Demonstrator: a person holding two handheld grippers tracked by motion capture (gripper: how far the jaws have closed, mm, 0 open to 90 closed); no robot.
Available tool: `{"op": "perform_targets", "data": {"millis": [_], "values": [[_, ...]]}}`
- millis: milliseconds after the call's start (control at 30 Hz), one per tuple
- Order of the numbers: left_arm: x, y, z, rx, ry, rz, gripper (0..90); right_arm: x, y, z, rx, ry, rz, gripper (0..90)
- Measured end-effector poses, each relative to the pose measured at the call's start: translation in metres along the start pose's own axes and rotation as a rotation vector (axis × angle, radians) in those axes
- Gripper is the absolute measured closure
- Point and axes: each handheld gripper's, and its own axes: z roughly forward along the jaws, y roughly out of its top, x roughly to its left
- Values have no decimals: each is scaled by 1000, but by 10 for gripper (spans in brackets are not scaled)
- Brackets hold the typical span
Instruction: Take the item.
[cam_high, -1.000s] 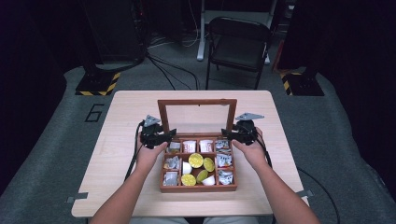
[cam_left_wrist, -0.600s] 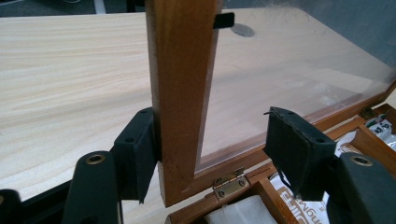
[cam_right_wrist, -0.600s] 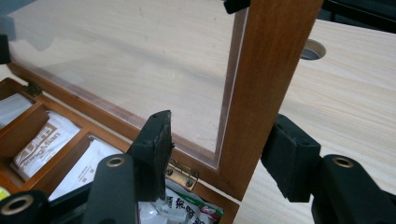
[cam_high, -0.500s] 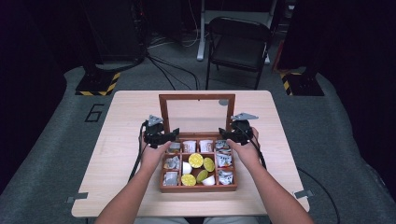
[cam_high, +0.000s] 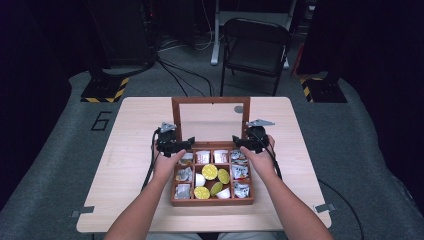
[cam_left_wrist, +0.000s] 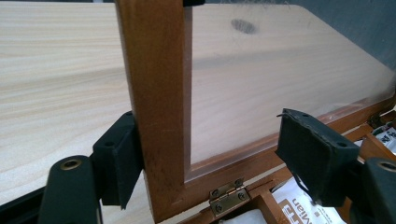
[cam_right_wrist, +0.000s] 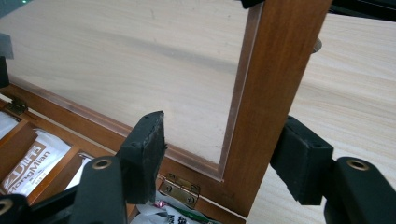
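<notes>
1. While the wooden box sits near the middle of the table, its glass-paned lid stands raised at the box's 12 o'clock edge, hinged along the back.
2. At the box's 10 o'clock corner, the left gripper straddles the lid's left frame post. Its jaws have just been opening; in the left gripper view one pad lies against the post's outer face, while the other stands well apart over the pane, so nothing is clamped.
3. At the 2 o'clock corner, the right gripper straddles the right frame post. Its jaws have just been opening too, and both pads stand off the wood, with the post between them.
4. Brass hinges join lid and box just below each post.
5. Inside the box, white packets fill the outer compartments, and yellow-topped cups sit in the middle ones.
</notes>
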Motion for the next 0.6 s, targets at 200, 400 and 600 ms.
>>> {"op": "perform_targets", "data": {"millis": [200,400,600], "values": [[1,1,4,1,-5,-35,244,1,1,3,12,-13,11,354],[5,2,7,11,-17,-47,260,0,2,7,30,-19,31,333],[8,5,10,31,-21,-49,273,-3,3,11,37,-11,43,335]]}}
